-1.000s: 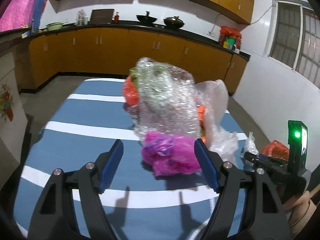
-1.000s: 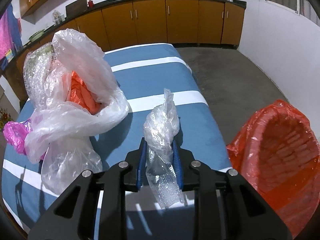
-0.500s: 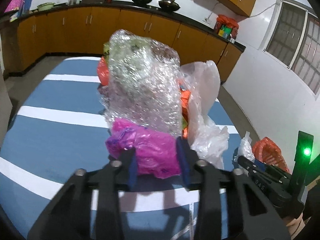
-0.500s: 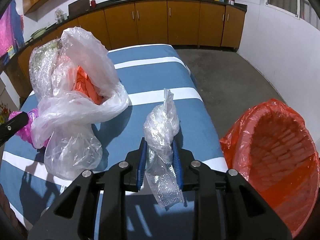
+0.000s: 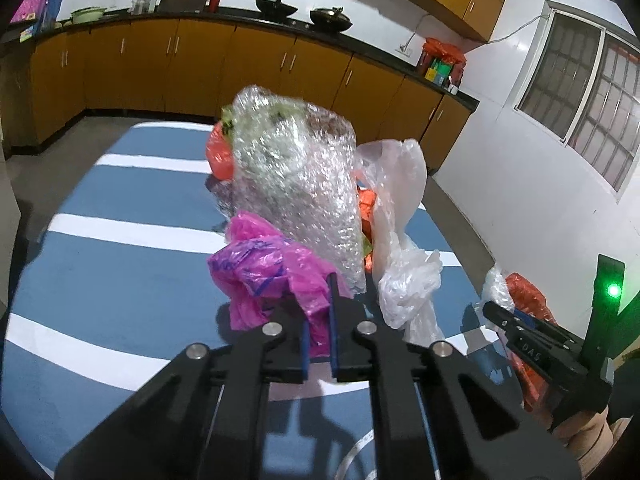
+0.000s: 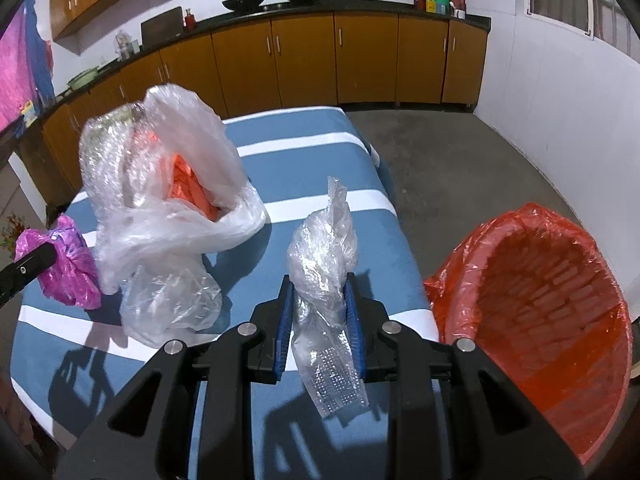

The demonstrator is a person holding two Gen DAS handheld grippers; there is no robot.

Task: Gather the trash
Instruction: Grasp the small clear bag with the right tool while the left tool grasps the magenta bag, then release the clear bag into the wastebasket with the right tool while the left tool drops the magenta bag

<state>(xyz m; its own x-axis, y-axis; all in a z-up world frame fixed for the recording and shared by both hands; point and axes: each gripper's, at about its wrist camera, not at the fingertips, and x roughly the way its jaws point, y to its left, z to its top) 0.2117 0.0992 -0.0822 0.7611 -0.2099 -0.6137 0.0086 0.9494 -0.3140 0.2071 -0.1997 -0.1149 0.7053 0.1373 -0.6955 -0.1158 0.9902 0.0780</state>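
L jaws [image 5: 318, 326] pinching pink bag [image 5: 260, 276]

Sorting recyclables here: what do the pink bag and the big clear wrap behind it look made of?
Pink bag: thin plastic film, it seems, crumpled, slightly glossy, with blue print. Clear wrap: bubble wrap, apparently; small bubbles glint all over it.
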